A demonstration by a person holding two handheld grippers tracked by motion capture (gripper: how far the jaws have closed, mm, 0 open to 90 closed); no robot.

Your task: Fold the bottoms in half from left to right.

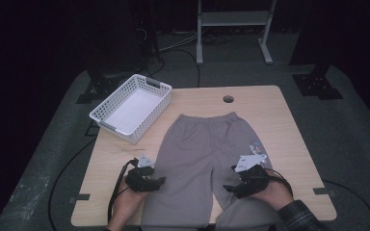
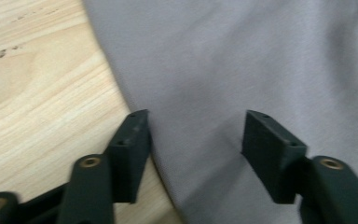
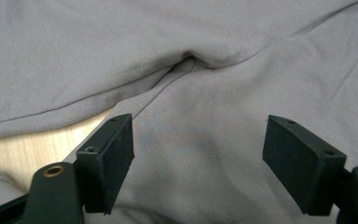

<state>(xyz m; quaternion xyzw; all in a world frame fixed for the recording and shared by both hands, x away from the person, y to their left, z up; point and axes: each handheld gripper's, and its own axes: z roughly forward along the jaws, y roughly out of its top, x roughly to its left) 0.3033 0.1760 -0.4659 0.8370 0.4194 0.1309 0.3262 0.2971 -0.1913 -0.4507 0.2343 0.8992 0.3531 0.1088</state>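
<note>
Grey sweatpants (image 1: pixel 204 149) lie flat on the wooden table (image 1: pixel 284 130), waistband away from me, legs toward me. My left gripper (image 1: pixel 160 181) rests at the outer edge of the left leg. In the left gripper view its jaws (image 2: pixel 196 140) stand apart: one pad lies along the cloth's edge (image 2: pixel 121 93), the other on the fabric. My right gripper (image 1: pixel 229 186) sits on the inner side of the right leg. It (image 3: pixel 198 149) is open over the grey cloth (image 3: pixel 205 121), near the crotch seam (image 3: pixel 191 58). Neither pair of pads pinches any fabric.
A white slotted basket (image 1: pixel 160 87) stands at the table's back left corner. A round cable hole (image 1: pixel 228 99) lies beyond the waistband. A small printed emblem (image 1: pixel 257 146) marks the right hip. Bare wood (image 2: pixel 37 93) runs left of the pants.
</note>
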